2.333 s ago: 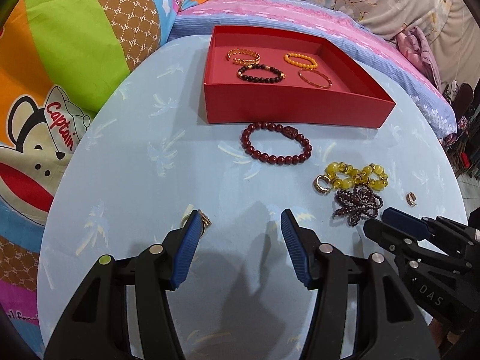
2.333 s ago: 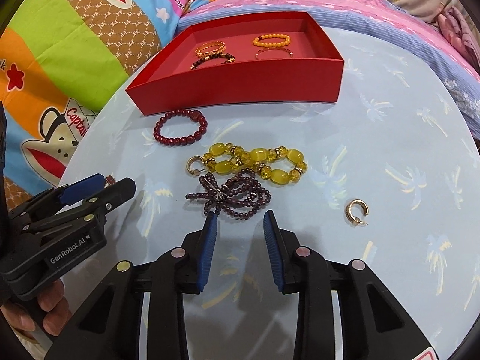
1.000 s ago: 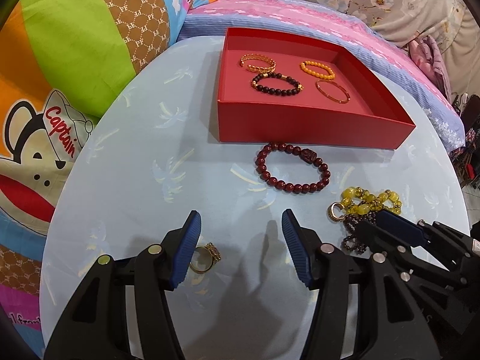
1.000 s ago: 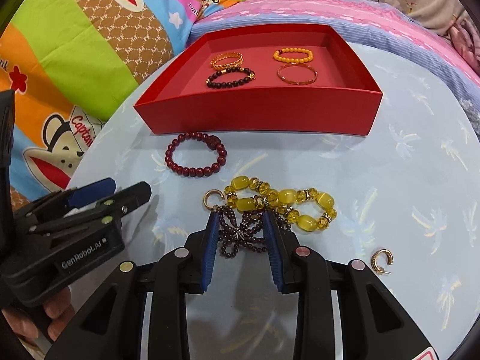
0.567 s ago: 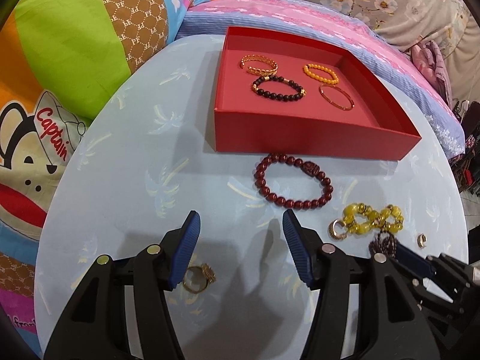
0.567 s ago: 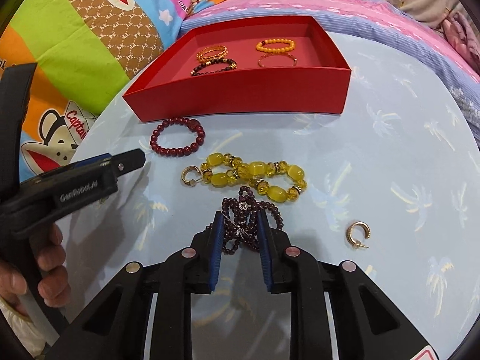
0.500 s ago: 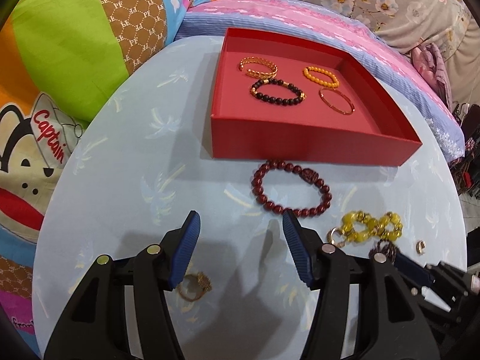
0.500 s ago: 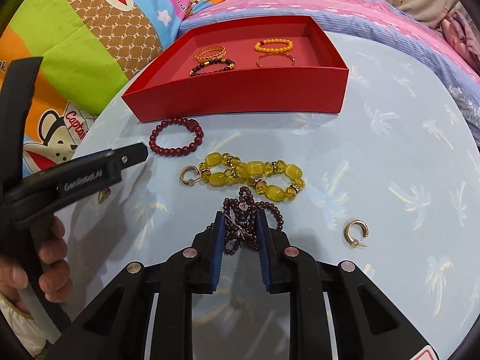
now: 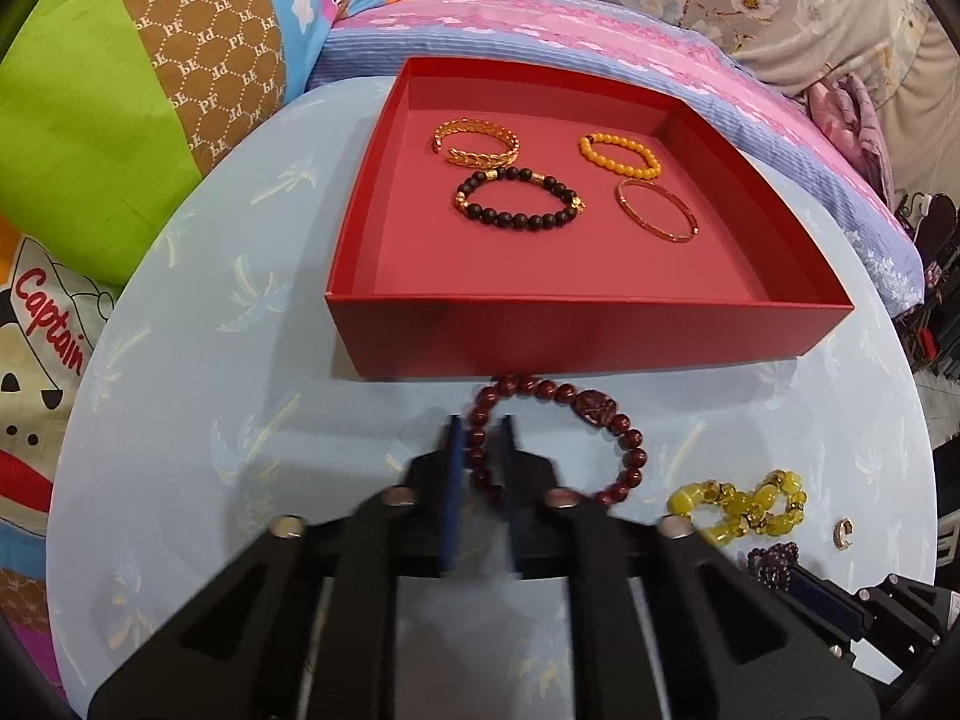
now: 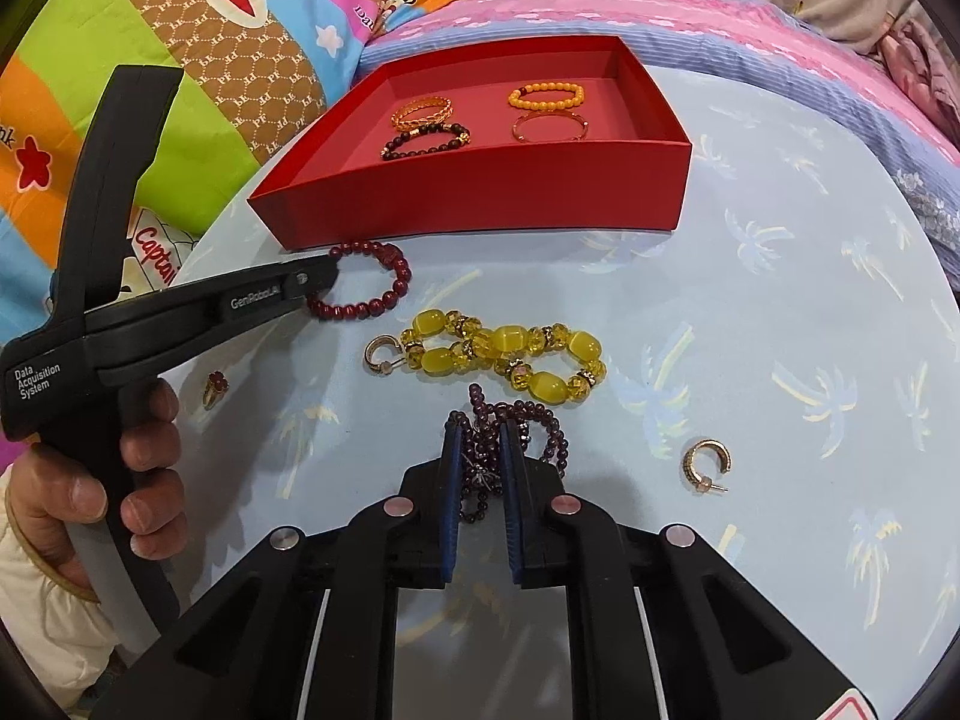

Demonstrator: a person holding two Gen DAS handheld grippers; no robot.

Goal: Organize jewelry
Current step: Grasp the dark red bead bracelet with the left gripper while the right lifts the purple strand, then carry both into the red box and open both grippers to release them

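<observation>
A red tray (image 9: 588,333) (image 10: 480,204) at the back of the round table holds a gold cuff (image 9: 477,141), a black bead bracelet (image 9: 519,198), an orange bead bracelet (image 9: 618,153) and a thin bangle (image 9: 657,216). My left gripper (image 9: 478,438) is shut on the left side of a dark red bead bracelet (image 9: 600,414) (image 10: 384,294) lying just in front of the tray. My right gripper (image 10: 478,438) is shut on a dark purple bead strand (image 10: 522,420) bunched on the table.
A yellow bead bracelet (image 10: 510,354) (image 9: 741,507) lies between the two. Gold hoop earrings lie at its left end (image 10: 379,354) and to the right (image 10: 707,463). A small ring (image 10: 215,387) lies at the left. Cushions and bedding surround the table.
My left gripper moved forward and right from the ring and closed on the red bracelet. My right gripper closed further on the purple strand.
</observation>
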